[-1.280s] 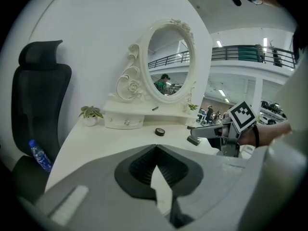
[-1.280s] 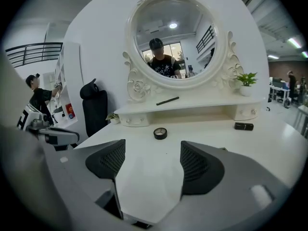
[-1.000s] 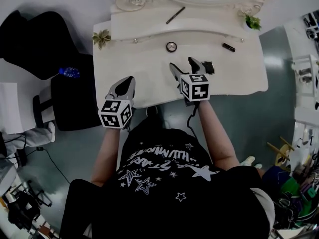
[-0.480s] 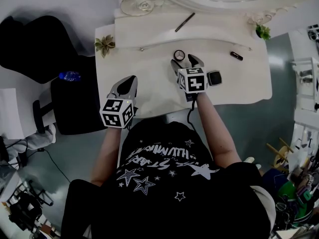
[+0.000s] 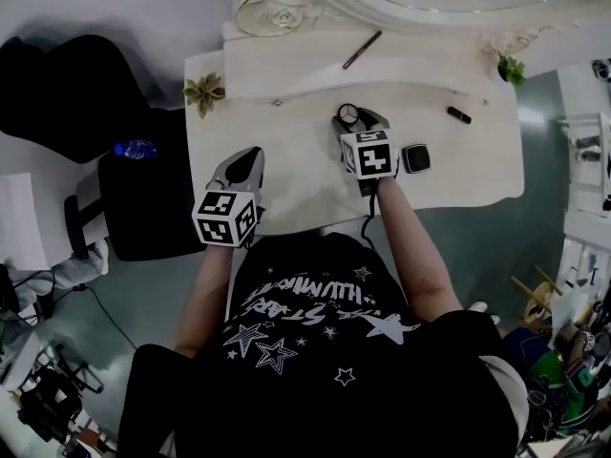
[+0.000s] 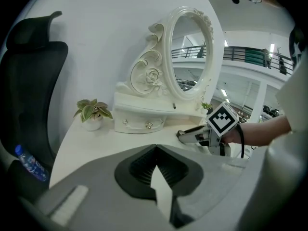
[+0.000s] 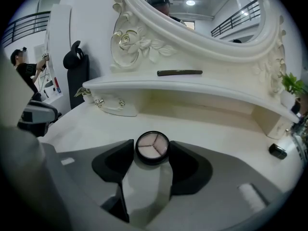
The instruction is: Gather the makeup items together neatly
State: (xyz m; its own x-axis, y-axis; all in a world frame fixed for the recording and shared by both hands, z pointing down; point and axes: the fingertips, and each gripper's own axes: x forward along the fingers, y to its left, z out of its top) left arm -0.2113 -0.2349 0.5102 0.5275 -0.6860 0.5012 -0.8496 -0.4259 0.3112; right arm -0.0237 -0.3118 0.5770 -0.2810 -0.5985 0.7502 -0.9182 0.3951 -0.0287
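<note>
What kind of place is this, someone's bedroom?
Probably a large hall or studio, not a home: a white vanity with an ornate mirror and a round compact stands beside a black office chair, and a railed gallery runs behind.

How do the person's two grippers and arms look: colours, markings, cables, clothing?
The left gripper and the right gripper are light grey, with black ribbed pads inside tapering jaws. Each carries a white cube with black square markers. A black cable runs back from the right one. The person wears a black short-sleeved T-shirt printed with white stars.
</note>
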